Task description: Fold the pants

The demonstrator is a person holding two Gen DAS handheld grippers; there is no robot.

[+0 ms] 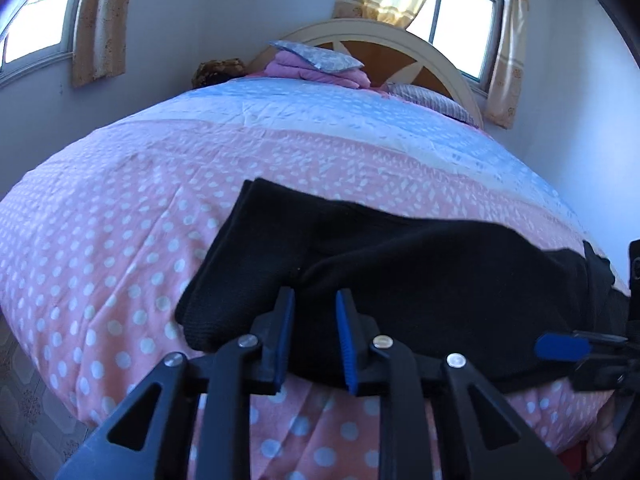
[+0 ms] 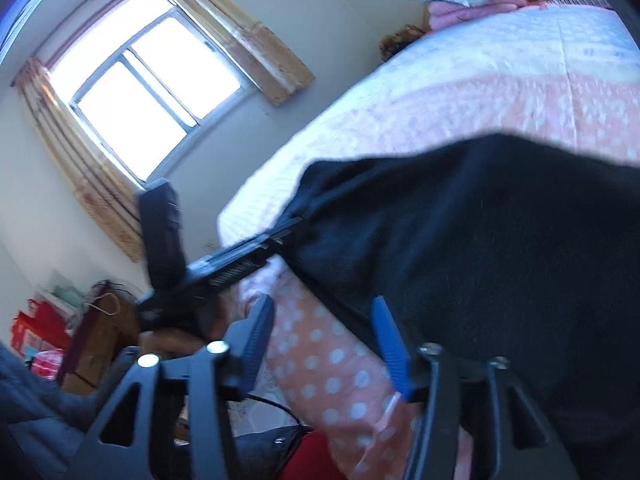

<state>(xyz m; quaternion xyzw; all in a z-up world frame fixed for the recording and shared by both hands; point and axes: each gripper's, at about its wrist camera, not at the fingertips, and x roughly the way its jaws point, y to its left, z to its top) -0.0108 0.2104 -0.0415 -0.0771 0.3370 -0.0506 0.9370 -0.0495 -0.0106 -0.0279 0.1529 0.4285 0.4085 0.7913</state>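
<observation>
Lying folded: black knit pants (image 1: 400, 264)

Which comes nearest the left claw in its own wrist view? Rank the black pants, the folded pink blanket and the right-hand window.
1. Black pants: directly ahead of the left claw.
2. Folded pink blanket: far end, by the headboard.
3. Right-hand window: behind the headboard.
</observation>
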